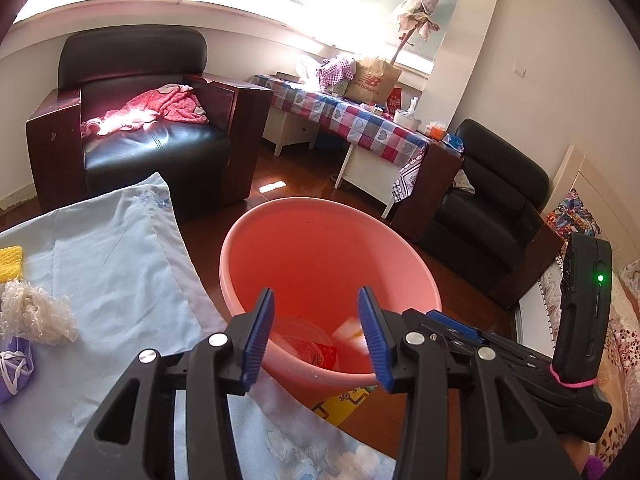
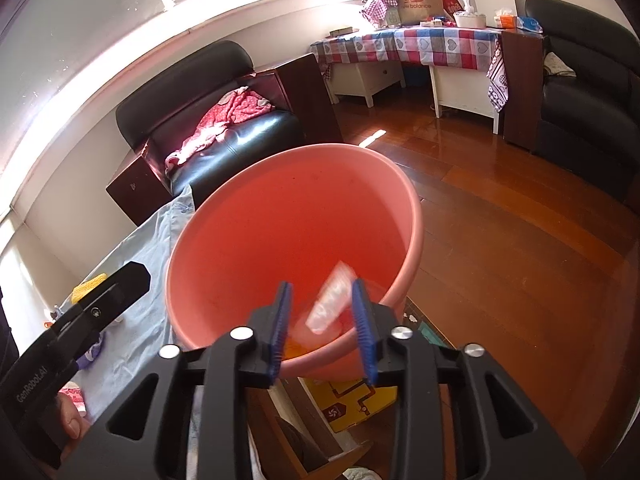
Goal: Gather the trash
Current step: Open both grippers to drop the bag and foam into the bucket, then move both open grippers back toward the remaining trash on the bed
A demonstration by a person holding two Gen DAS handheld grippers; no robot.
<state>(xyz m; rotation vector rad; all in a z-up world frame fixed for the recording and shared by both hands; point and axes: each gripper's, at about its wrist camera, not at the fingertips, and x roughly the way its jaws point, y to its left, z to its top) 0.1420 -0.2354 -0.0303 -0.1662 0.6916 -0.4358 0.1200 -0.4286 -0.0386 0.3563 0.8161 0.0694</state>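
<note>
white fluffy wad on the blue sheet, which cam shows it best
The left wrist view: the white fluffy wad lies in plain sight on the blue sheet, beside the yellow piece. In the right wrist view the wad cannot be made out.

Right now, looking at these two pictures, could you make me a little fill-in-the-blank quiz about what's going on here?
1. Both grippers, left gripper and right gripper, point into a ____ plastic bucket.
2. The right gripper's fingers are ____, with a blurred white wrapper falling between them.
3. The bucket stands on the ____ floor.
4. The red dotted garment lies on the black ____.

Missing words: pink; open; wooden; armchair
</note>
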